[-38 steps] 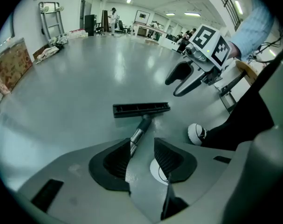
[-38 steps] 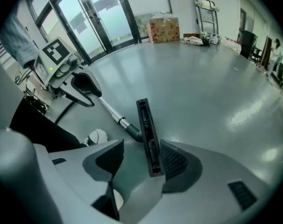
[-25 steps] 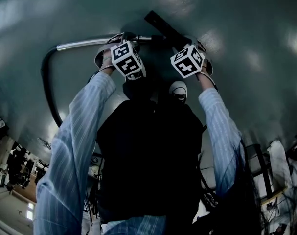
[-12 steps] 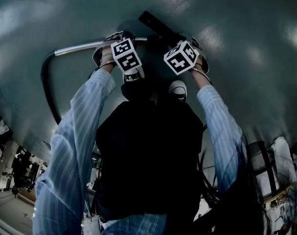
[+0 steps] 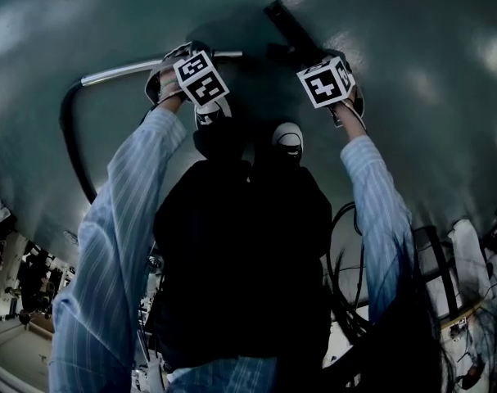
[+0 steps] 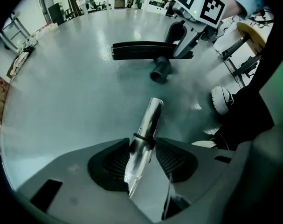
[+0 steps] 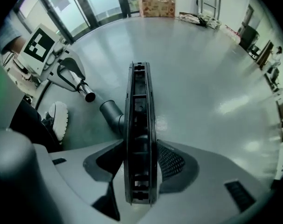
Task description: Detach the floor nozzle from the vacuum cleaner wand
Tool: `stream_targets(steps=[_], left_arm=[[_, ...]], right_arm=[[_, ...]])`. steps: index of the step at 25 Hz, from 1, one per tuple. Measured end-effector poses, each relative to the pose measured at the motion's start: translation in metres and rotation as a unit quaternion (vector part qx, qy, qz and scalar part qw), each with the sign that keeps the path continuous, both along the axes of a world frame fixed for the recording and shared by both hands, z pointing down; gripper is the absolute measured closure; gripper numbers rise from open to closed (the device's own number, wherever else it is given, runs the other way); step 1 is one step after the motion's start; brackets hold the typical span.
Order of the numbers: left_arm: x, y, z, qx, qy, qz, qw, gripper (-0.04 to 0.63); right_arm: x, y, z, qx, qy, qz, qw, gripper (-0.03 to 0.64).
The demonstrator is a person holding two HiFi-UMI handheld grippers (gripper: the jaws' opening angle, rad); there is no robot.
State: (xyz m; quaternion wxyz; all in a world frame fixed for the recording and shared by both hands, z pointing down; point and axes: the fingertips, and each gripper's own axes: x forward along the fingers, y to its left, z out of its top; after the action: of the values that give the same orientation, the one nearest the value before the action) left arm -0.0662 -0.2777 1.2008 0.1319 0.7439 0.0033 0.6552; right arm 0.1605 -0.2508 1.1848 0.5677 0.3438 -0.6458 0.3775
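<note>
My left gripper (image 6: 142,146) is shut on the chrome wand (image 6: 148,125), whose open end points at the floor. In the head view the wand (image 5: 121,72) runs left from the left gripper (image 5: 182,60) to a black hose (image 5: 72,146). My right gripper (image 7: 141,157) is shut on the black floor nozzle (image 7: 140,125), held edge-on between the jaws. The nozzle's neck (image 7: 112,113) hangs free, a short gap from the wand's end (image 7: 87,96). In the head view the nozzle (image 5: 287,24) sits above the right gripper (image 5: 318,56), apart from the wand.
The floor is smooth grey-green. The person's white shoe (image 5: 287,137) stands just below the grippers. A wooden stool (image 6: 251,31) and dark cables (image 5: 346,301) lie to the right. A cardboard box (image 7: 157,3) and glass doors stand at the far wall.
The nozzle has come off the wand. My right gripper has carried it up and to the right, opening a gap, while the left gripper holds the wand and has shifted a little left.
</note>
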Motion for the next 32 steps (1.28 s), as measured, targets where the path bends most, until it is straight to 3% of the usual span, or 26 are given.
stream_targets(steps=[4, 6, 9, 13, 19, 25, 32], left_arm=[[0.007, -0.002, -0.008, 0.01, 0.0, -0.011, 0.9999, 0.442], [0.006, -0.014, -0.022, 0.03, 0.026, -0.038, 0.9985, 0.443], [0.009, -0.024, -0.048, 0.034, 0.075, -0.097, 0.9919, 0.443], [0.013, -0.029, -0.08, 0.038, 0.102, -0.129, 0.9857, 0.443], [0.015, -0.033, -0.136, 0.035, 0.125, -0.186, 0.9738, 0.443], [0.014, 0.003, -0.221, 0.023, 0.13, -0.201, 0.9707, 0.445], [0.008, 0.026, -0.321, 0.019, 0.145, -0.261, 0.9544, 0.445]], right_arm=[[0.035, 0.006, -0.008, 0.003, 0.011, 0.02, 1.0, 0.391], [0.033, 0.005, -0.008, 0.0, -0.003, 0.037, 0.999, 0.391], [0.031, 0.006, -0.012, -0.016, -0.013, 0.099, 0.995, 0.391], [0.024, 0.012, -0.034, -0.026, -0.032, 0.174, 0.984, 0.39], [0.005, 0.006, -0.088, -0.007, -0.052, 0.181, 0.982, 0.39], [-0.013, 0.009, -0.174, -0.005, -0.094, 0.247, 0.964, 0.391], [-0.036, 0.012, -0.286, 0.009, -0.152, 0.317, 0.936, 0.391]])
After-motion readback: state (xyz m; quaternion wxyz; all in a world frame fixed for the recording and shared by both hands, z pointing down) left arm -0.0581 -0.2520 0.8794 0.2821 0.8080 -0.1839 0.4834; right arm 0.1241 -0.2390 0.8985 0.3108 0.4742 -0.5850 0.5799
